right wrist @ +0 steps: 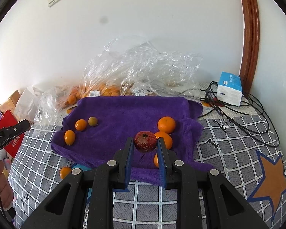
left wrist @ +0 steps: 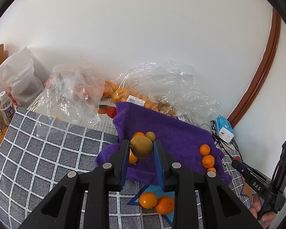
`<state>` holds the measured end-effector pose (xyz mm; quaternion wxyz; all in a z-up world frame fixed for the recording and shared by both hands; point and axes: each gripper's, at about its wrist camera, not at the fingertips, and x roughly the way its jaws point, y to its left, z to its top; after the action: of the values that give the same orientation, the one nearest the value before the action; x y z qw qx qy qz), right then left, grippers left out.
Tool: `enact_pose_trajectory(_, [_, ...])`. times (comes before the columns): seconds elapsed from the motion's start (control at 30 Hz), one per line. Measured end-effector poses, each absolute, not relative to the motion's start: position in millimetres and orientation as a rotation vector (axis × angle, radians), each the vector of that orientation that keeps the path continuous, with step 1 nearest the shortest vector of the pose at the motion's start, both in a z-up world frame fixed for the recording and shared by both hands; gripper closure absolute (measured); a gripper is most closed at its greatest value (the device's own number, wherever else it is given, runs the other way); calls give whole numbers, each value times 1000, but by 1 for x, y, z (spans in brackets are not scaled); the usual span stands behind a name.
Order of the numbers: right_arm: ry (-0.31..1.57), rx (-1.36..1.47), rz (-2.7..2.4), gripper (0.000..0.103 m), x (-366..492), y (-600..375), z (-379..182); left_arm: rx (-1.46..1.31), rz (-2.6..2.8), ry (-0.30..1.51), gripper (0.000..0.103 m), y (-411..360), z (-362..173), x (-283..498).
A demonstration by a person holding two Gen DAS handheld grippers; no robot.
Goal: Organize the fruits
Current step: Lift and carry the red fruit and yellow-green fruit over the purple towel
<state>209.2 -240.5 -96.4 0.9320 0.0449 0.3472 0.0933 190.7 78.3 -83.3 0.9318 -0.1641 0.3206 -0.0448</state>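
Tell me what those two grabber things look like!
Both are black plastic. The left gripper and the right gripper each have flat blue pads inside the jaws, triangle-shaped holes in their arms and round silver bolts on top. Seen from the side, the right one has white letters "DAS" on its handle, and the left one has white lettering ending in "Robot.AI".

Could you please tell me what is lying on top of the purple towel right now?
On the purple towel lie several oranges, smaller ones and a greenish fruit. The right gripper and its red fruit partly hide two oranges.
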Motion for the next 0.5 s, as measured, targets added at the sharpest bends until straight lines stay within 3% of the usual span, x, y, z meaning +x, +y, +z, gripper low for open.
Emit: enact_pose_trajectory(0.5, [796,128,241,79,258,-235,-130,-332,-85,743,79,70,-107,246])
